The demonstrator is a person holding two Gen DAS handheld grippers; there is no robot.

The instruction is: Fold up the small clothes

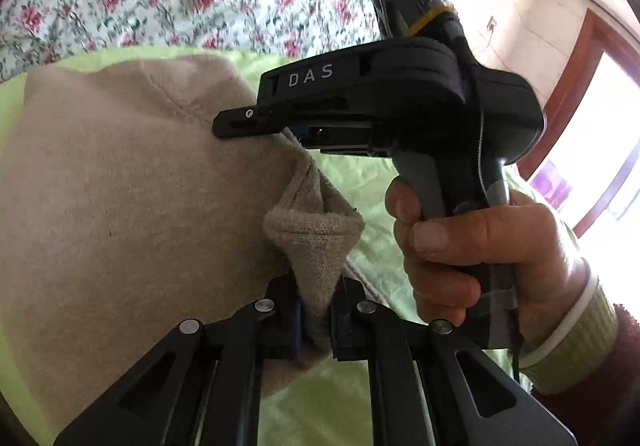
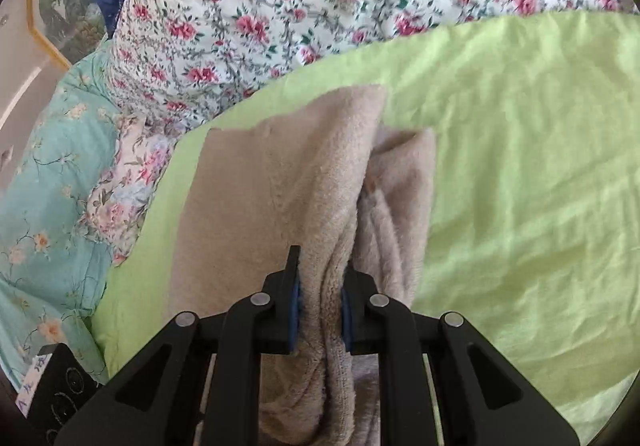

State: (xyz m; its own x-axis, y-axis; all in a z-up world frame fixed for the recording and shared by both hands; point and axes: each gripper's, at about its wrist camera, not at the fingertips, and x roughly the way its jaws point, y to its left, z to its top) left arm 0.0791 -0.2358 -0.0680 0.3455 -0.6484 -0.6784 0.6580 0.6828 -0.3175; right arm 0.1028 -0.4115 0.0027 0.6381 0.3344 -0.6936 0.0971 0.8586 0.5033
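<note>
The beige fleecy knit garment [image 1: 120,182] lies spread over the pale green bed sheet [image 1: 352,182], filling the space to the left of and ahead of the left gripper [image 1: 316,322], with its body bulging up in a soft dome. That gripper is clenched on a ribbed cuff or corner [image 1: 316,234] of the garment, which stands up from between its blue pads as a small peaked fold, so the cloth is limp enough to crease wherever it is pinched. Just ahead and to the right of it, the right gripper [image 1: 248,124] reaches in sideways, held by the person's hand [image 1: 472,258], its tip touching the garment's edge. In the right wrist view the right gripper [image 2: 320,302] is clamped on a thick gathered ridge of the same garment [image 2: 280,186], several layers bunched between the pads; the rest runs forward from it as a flat panel to the left and a rolled fold to the right. Beyond both lies the white quilt with pink roses [image 2: 280,6]. The garment looks light, soft and plush, not slippery, not fragile, and with no stiffness to hold a shape, so it will sag and drag unless it is held at two spread points. Hems, cuffs and corners seem the best holds, since a bunched middle grip like this one will likely carry wrinkles into the fold.
</note>
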